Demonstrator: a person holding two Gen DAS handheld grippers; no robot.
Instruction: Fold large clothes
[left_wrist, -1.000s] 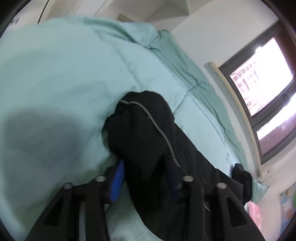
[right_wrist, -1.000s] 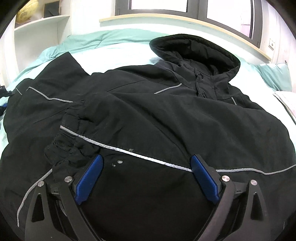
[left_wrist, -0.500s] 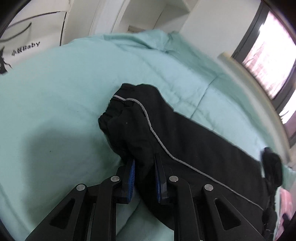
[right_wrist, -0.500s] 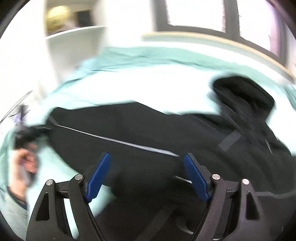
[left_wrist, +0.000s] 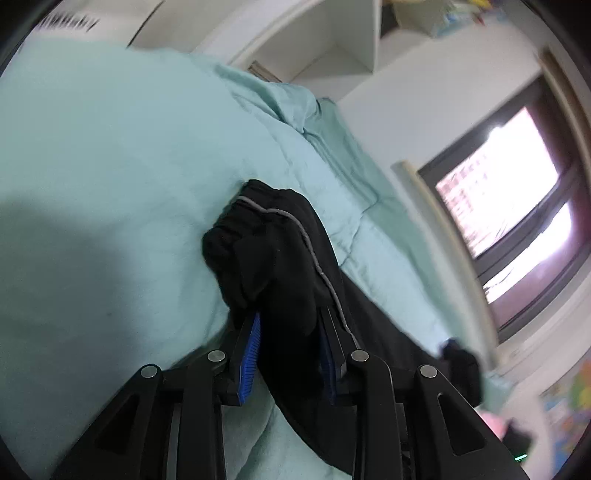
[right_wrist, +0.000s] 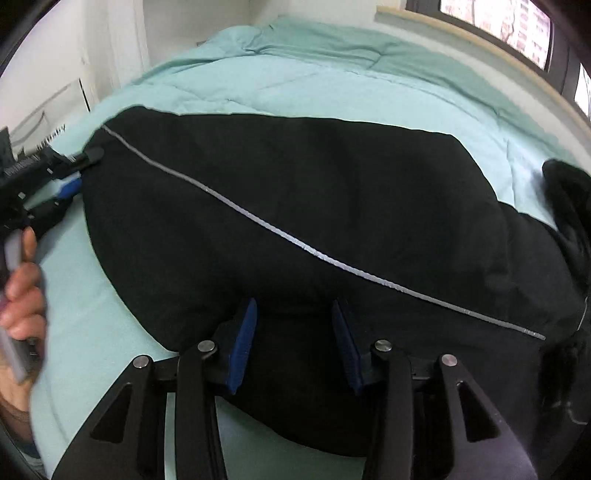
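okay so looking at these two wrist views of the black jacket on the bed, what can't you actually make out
- Left wrist view: whether the left gripper pinches the black jacket; fabric covers its fingers.
- Right wrist view: whether the right gripper grips cloth; the fabric between the pads looks uniformly dark.
- Right wrist view: the hood, blurred and cut off by the edge.

black jacket (right_wrist: 295, 206), grey piping (right_wrist: 295, 242), mint duvet (left_wrist: 110, 155)
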